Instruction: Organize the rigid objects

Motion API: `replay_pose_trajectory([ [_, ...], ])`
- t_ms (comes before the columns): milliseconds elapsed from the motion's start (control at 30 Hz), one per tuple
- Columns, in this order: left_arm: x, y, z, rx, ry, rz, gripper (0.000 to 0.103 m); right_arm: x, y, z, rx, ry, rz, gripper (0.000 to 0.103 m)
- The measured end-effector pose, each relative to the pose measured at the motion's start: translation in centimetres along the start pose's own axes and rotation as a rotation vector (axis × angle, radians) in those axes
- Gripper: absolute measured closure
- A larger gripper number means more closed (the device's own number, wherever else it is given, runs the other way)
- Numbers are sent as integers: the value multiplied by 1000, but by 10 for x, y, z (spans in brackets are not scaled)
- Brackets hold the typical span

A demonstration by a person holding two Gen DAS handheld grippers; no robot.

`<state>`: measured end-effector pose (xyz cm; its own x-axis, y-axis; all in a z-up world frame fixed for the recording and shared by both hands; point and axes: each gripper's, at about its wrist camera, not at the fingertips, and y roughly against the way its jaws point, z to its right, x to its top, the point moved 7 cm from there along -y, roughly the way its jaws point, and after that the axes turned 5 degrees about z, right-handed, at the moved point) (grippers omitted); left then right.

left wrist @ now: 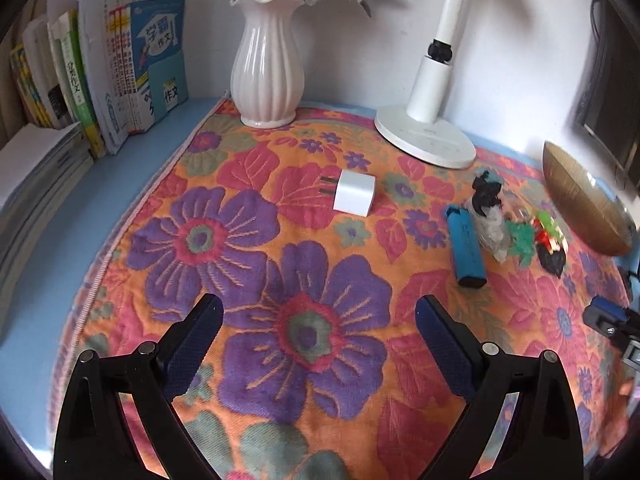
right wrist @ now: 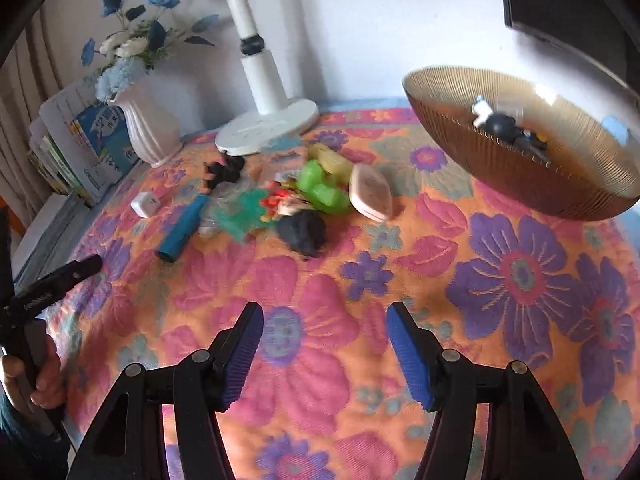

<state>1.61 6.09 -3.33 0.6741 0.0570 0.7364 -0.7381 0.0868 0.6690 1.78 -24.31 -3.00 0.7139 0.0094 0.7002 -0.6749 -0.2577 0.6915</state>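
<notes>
Left wrist view: left gripper (left wrist: 319,312) fingers wide, empty; white charger (left wrist: 354,193) and blue lighter (left wrist: 466,249) lie loose on the worktop (left wrist: 280,240). Right wrist view: right gripper (right wrist: 325,322) fingers wide, empty; bowl (right wrist: 520,184) holds apparently one or two small items; toy pile (right wrist: 296,200) remains outside.

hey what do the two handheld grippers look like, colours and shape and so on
The left gripper and right gripper look alike: black plastic linkage arms with round silver pivot pins, and flat fingers faced with ribbed blue pads. No cables show. A bare hand grips one handle.
</notes>
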Motion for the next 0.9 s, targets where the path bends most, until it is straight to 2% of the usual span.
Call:
replay_pose_trajectory([
  [100, 20, 11, 3, 7, -63, -22, 6, 8, 11, -39, 111, 31, -26, 41],
  [200, 39, 1, 5, 47, -115, -89, 6, 21, 5, -76, 148, 62, -63, 41],
  [267, 51, -14, 7, 15, -120, -86, 7, 27, -9, -96, 165, 46, -96, 41],
  [367, 59, -37, 11, -50, -115, -64, 7, 26, -34, -121, 187, 33, -141, 51],
  [467, 60, -59, 18, -67, -140, -66, 15, 23, -56, -141, 144, 82, -140, 53],
  [567, 62, -79, 16, 11, -147, -78, 19, 20, -77, -143, 71, 87, -142, 53],
  [600, 63, -83, 15, 8, -140, -83, 27, 21, -85, -143, 48, 83, -145, 53],
  [667, 63, -89, 15, -28, -106, -90, 31, 23, -97, -142, 28, 64, -142, 53],
  [733, 65, -91, 15, -35, -95, -80, 46, 31, -101, -145, 1, 74, -109, 53],
  [800, 66, -92, 16, -45, -95, -73, 61, 37, -108, -143, -34, 77, -96, 58],
  [900, 64, -89, 17, -39, -109, -59, 61, 44, -116, -140, -81, 80, -68, 74],
])
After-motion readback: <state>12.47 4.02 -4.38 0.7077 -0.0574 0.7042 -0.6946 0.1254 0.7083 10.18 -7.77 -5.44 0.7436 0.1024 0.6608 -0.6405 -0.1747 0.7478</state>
